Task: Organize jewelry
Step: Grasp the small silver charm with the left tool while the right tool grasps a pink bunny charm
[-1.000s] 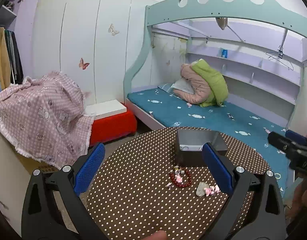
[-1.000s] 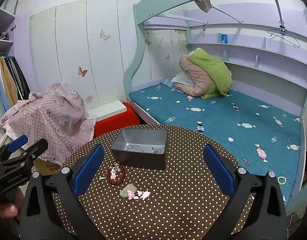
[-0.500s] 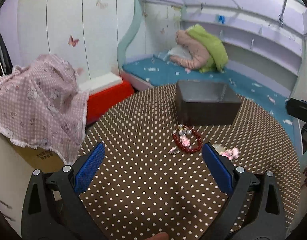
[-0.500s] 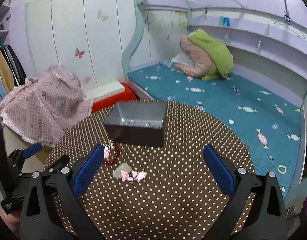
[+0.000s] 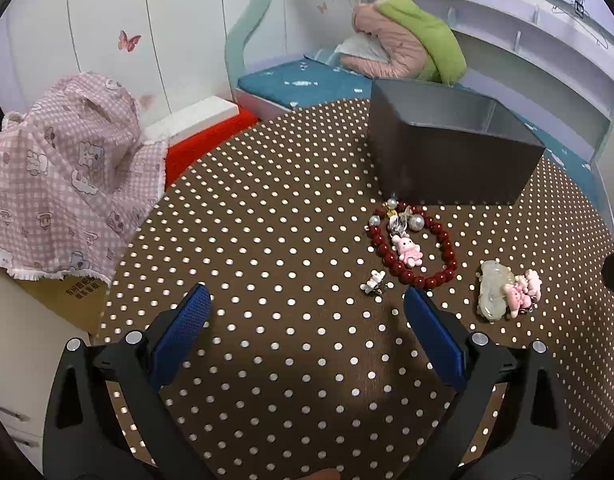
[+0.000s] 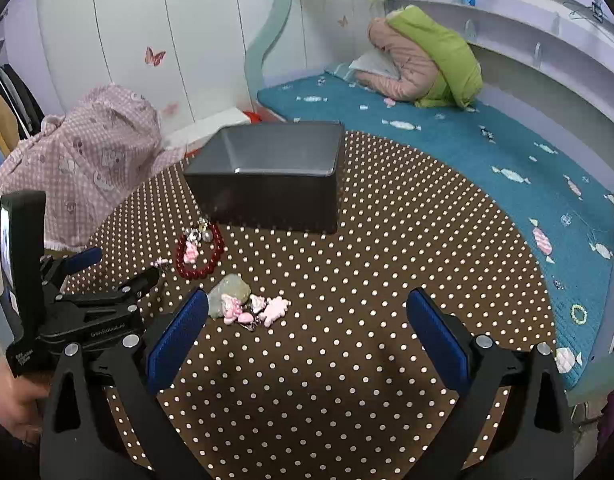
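Observation:
A dark grey open box (image 5: 451,152) (image 6: 267,176) stands on a round table with a brown polka-dot cloth (image 5: 267,240). In front of it lies a red bead bracelet (image 5: 439,276) (image 6: 199,270) with a pink bunny charm (image 5: 407,251) and pearl beads (image 5: 415,222) inside its loop. A small white earring (image 5: 375,283) lies beside the bracelet. A pale jade pendant (image 5: 491,290) (image 6: 226,286) and pink charms (image 5: 521,292) (image 6: 267,308) lie to the right. My left gripper (image 5: 307,312) hovers open just short of the earring and bracelet. My right gripper (image 6: 307,312) is open over bare cloth, the charms near its left finger.
A pink checked cloth (image 5: 67,176) covers furniture left of the table. A red and white box (image 5: 203,128) stands behind it. A teal bed (image 6: 467,148) with a pink and green bundle (image 6: 423,60) lies beyond and right. A hand (image 6: 15,396) holds the left gripper.
Both grippers have tilted down and moved forward toward the table, so the box and jewelry now sit larger and nearer. Both stay open.

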A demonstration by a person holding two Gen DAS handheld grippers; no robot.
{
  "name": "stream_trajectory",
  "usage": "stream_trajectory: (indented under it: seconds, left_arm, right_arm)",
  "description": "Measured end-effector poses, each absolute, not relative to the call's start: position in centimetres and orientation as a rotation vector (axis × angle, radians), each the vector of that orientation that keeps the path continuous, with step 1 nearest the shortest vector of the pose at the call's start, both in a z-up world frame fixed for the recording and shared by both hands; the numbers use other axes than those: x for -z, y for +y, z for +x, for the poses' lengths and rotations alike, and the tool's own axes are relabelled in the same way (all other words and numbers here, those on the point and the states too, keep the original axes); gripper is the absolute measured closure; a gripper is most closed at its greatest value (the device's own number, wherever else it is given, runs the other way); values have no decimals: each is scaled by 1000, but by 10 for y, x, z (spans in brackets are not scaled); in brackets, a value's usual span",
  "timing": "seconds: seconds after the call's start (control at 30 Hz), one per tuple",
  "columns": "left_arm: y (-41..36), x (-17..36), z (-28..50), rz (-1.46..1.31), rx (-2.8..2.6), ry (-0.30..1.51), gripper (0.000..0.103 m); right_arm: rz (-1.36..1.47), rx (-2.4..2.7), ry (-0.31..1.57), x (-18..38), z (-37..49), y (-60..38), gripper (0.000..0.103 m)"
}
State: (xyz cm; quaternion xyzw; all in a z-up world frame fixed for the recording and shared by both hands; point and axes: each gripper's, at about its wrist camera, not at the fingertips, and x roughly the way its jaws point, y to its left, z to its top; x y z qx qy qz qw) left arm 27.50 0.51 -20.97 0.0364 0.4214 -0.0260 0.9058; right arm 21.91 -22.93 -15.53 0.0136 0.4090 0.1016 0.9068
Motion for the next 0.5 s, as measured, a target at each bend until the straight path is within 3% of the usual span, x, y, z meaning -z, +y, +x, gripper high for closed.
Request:
stream_trajectory:
  seconds: [0.1, 0.17, 0.3, 0.5]
  left_arm:
    - [4, 213, 280, 68, 62, 889, 8]
    - [4, 215, 285, 62, 77, 901, 32]
    - [3, 215, 289, 57, 106, 908, 43]
    - [-5, 212, 287, 45, 171, 907, 83]
  right_arm:
    - [28, -211, 869, 163, 223, -230, 7]
    - [32, -211, 882, 166, 225, -230, 7]
    - [34, -211, 896, 172, 226, -231, 7]
    - [33, -252, 923, 182, 228, -226, 7]
